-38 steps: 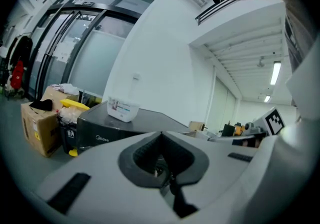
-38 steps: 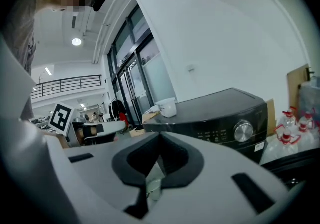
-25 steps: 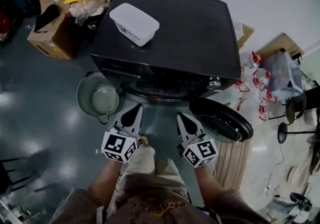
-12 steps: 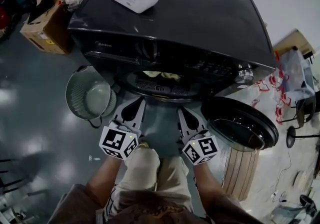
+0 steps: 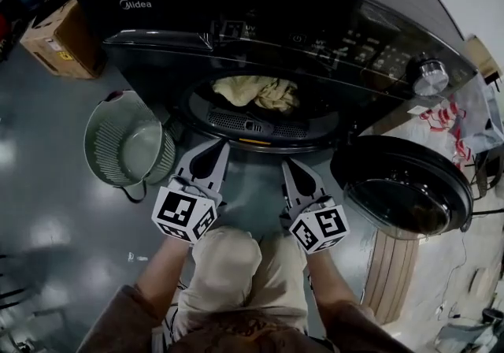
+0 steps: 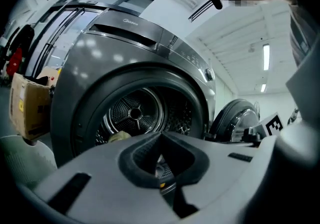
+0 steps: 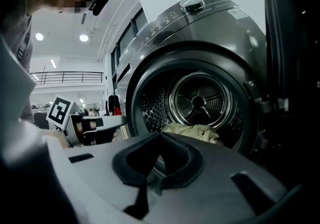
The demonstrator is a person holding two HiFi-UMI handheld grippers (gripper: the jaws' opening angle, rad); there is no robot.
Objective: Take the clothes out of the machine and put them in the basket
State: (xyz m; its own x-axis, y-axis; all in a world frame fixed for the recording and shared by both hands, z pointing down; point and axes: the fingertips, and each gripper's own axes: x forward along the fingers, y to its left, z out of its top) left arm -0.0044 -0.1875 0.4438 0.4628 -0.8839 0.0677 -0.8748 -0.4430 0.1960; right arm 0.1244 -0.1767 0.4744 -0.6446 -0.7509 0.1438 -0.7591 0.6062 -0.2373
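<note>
The dark washing machine (image 5: 315, 20) is standing with its round door (image 5: 402, 186) hanging open to the right of the drum mouth. The clothes (image 5: 256, 93), a pale yellowish bundle, are lying inside the drum, low and close to the front rim of the machine's opening. The basket (image 5: 126, 143), a grey-green perforated tub, is sitting on the floor just beside the machine's left front corner, and nothing is showing inside it. A cardboard box (image 5: 55, 36) is resting further off the machine's left side.

The left gripper (image 5: 216, 148) is hovering in front of the machine, just below the left part of the drum mouth, its jaws pressed fully together and holding nothing. The right gripper (image 5: 290, 166) is hovering beside it, below the right part of the mouth, between the opening and the door; its jaws are likewise closed tight on nothing. Both are pointing toward the machine's opening without touching the clothes.
</note>
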